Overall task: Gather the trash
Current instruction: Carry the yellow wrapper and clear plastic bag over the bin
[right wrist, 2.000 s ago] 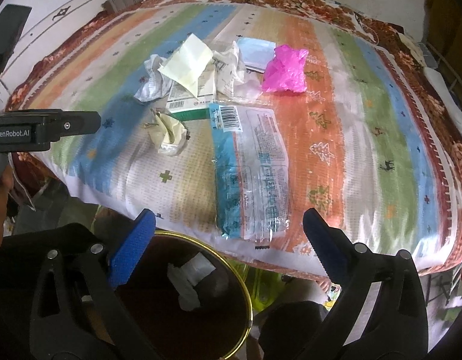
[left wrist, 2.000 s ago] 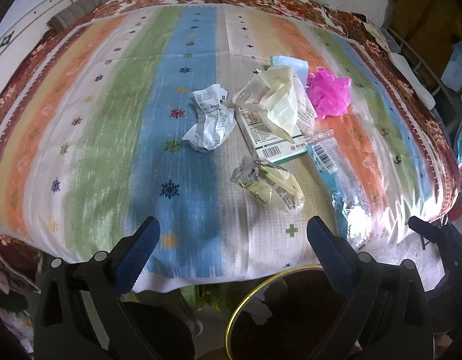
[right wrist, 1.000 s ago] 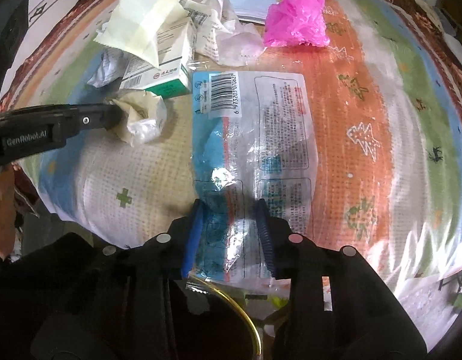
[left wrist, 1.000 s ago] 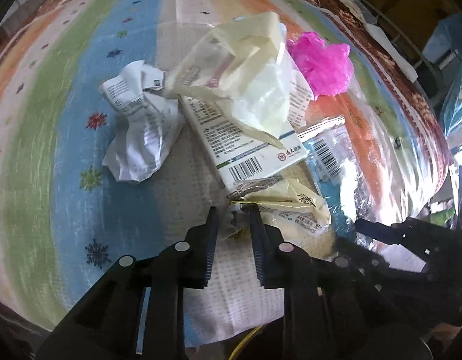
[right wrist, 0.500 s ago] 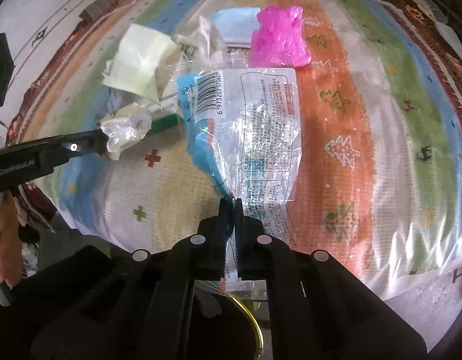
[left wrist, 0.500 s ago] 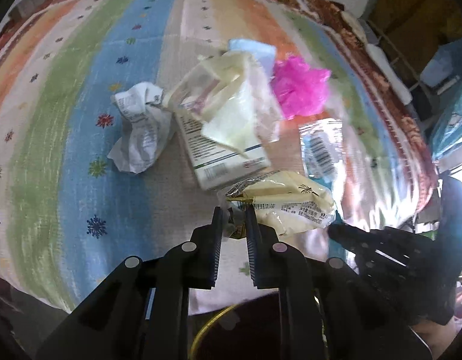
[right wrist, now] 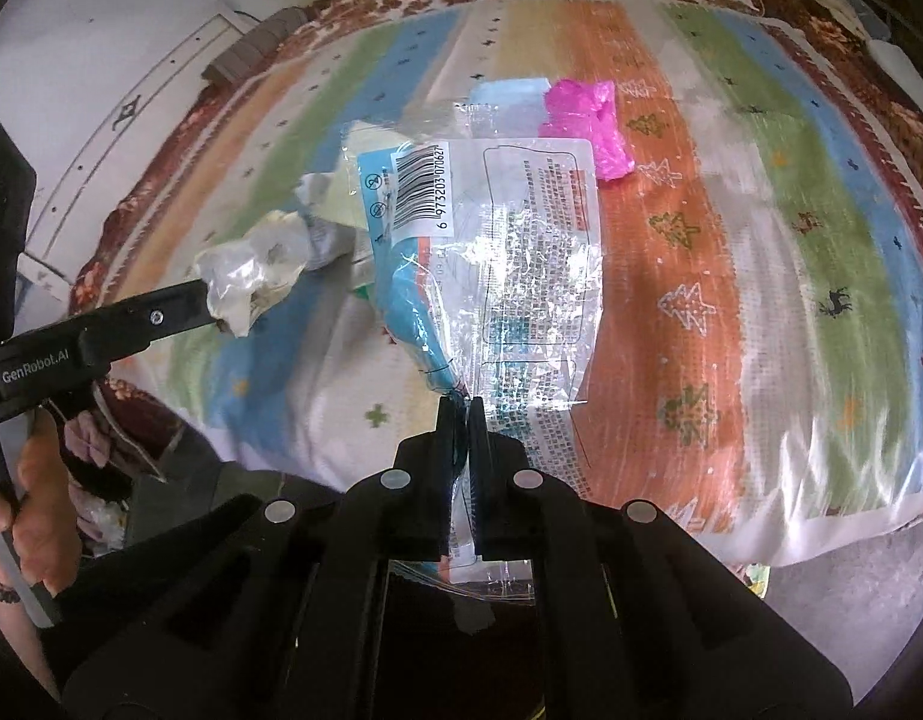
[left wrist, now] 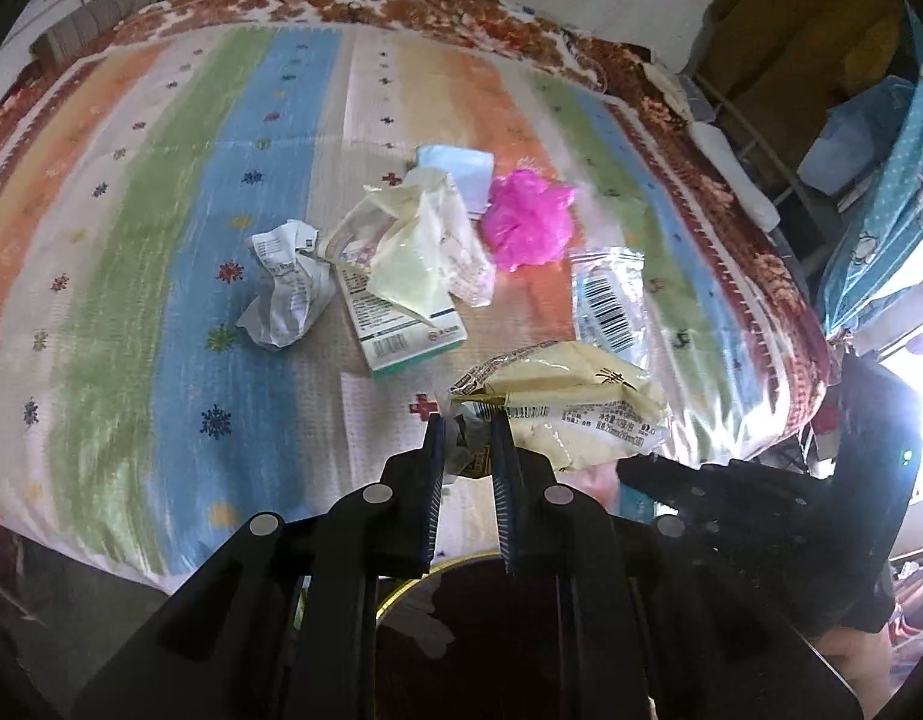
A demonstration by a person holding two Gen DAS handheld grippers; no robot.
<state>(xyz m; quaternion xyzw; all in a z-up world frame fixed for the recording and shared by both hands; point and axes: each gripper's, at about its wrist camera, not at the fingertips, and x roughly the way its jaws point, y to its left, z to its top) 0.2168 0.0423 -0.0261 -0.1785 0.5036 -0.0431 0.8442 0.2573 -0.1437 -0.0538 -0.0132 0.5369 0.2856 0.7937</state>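
Note:
My left gripper (left wrist: 466, 433) is shut on a crumpled yellow snack wrapper (left wrist: 572, 405) and holds it above the bed's near edge; it also shows in the right wrist view (right wrist: 251, 276). My right gripper (right wrist: 461, 408) is shut on a clear plastic bag with a barcode (right wrist: 497, 252), lifted off the bed; the bag also shows in the left wrist view (left wrist: 608, 303). A dark bin with a gold rim (left wrist: 401, 594) stands below both grippers. On the striped bedspread (left wrist: 161, 240) lie crumpled white paper (left wrist: 287, 288), a green-edged box (left wrist: 401, 336), a cream bag (left wrist: 413, 246), a pink bag (left wrist: 527, 222) and a light blue piece (left wrist: 461, 168).
The bed's front edge hangs just above the bin. A white wall and grey folded cloth (left wrist: 89, 24) sit at the far left. A rack with cloth and boxes (left wrist: 821, 120) stands to the right of the bed.
Both grippers closed from wide open: the left on the yellow wrapper, the right on the clear bag. Both have since lifted their pieces and pulled back toward the bin.

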